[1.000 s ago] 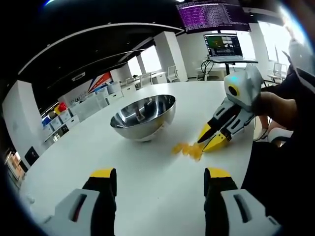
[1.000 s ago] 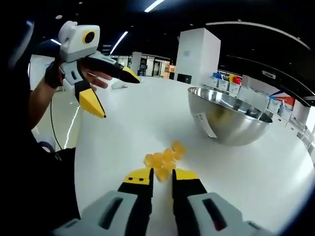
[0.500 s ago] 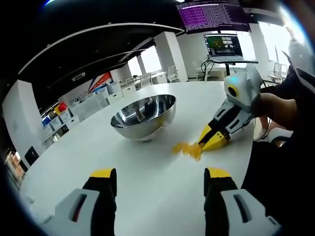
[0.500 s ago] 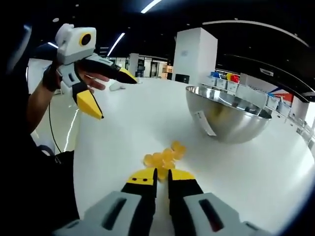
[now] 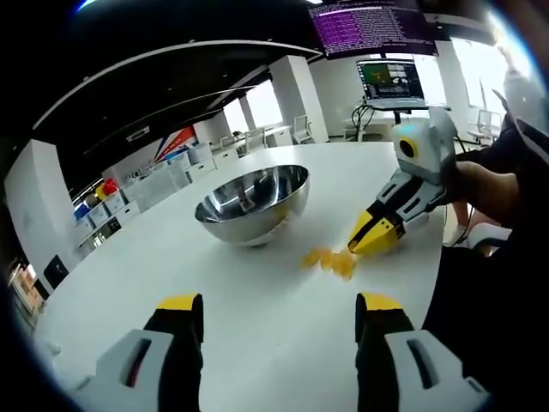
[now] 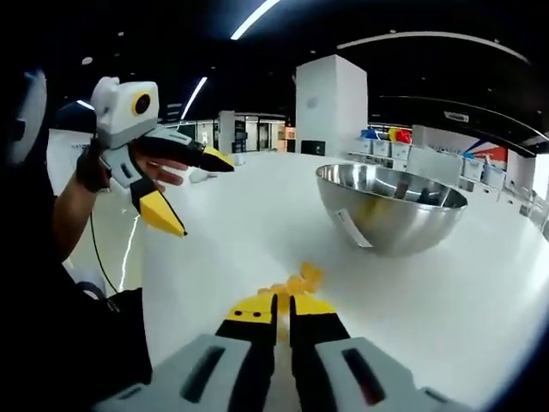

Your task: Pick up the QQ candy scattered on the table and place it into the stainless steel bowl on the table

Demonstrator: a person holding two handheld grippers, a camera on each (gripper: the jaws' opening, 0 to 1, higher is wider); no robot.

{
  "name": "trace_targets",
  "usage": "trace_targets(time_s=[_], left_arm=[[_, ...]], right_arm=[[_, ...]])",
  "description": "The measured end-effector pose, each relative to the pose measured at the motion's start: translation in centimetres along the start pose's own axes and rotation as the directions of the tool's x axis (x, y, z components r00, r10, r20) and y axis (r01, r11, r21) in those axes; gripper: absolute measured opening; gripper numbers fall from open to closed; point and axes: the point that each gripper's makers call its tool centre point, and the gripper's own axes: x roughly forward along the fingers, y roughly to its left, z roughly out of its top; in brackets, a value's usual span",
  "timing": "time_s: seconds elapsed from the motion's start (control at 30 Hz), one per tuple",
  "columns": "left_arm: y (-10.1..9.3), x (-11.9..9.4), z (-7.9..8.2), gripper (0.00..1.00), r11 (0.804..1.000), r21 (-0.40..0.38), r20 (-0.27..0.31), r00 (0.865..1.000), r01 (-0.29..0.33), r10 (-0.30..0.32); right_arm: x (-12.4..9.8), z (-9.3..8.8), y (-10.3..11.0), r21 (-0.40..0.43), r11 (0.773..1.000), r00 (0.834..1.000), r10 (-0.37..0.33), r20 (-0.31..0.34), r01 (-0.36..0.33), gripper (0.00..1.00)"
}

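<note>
White desk (image 5: pixel 257 343), big open office behind it, shelves of coloured boxes along the far wall, and we're right in the action.

The right gripper (image 6: pixel 283 307) now has its jaws almost together, only a thin slit between the yellow tips, where a second ago there was a clear gap around the near edge of the candy pile. It has also lifted: in the left gripper view the right gripper (image 5: pixel 376 233) sits a touch higher and just clear of the yellow candies (image 5: pixel 330 260), no longer nosing into them. My read is that a piece has just been pinched and the carry to the bowl is starting, though the candy between the tips is hidden and I can't confirm a catch.

The left gripper (image 5: pixel 279 311) hangs with its jaws wide apart, holding nothing, over bare desk near the person's edge. The right gripper view catches the left gripper (image 6: pixel 193 193) from outside, jaws splayed, a hand (image 6: pixel 159 172) wrapped around it.

Candies (image 6: pixel 296 281) lie in a small cluster just past the right gripper's tips, between it and the steel bowl (image 6: pixel 390 206). That view looks over the rim and shows yellow inside the bowl, possibly candy. The left gripper view shows the bowl (image 5: pixel 250 203) tilted away, contents hidden, plus lit screens (image 5: pixel 386 51) beyond the desk's far edge.
</note>
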Motion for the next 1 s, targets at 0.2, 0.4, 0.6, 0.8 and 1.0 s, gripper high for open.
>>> trace_targets(time_s=[0.2, 0.4, 0.6, 0.8, 1.0], left_arm=[[-0.1, 0.1, 0.2, 0.72, 1.000, 0.005, 0.002, 1.000, 0.002, -0.002], [-0.3, 0.2, 0.3, 0.72, 1.000, 0.008, 0.001, 1.000, 0.007, -0.007], [-0.2, 0.0, 0.4, 0.72, 1.000, 0.012, 0.002, 1.000, 0.004, -0.004], [-0.3, -0.1, 0.6, 0.72, 1.000, 0.015, 0.006, 1.000, 0.005, -0.005], [-0.2, -0.2, 0.5, 0.72, 1.000, 0.013, 0.006, 1.000, 0.003, -0.003]], right_arm=[[-0.9, 0.6, -0.3, 0.005, 1.000, 1.000, -0.010, 0.017, 0.010, 0.03], [-1.6, 1.1, -0.7, 0.003, 1.000, 0.999, -0.029, 0.025, 0.029, 0.03], [-2.1, 2.2, -1.4, -0.005, 0.999, 0.998, -0.046, 0.048, 0.046, 0.03], [-2.8, 4.1, -2.4, -0.025, 0.997, 0.994, -0.073, 0.087, 0.076, 0.02], [-3.6, 6.3, -3.7, -0.054, 0.993, 0.986, -0.100, 0.131, 0.108, 0.02]])
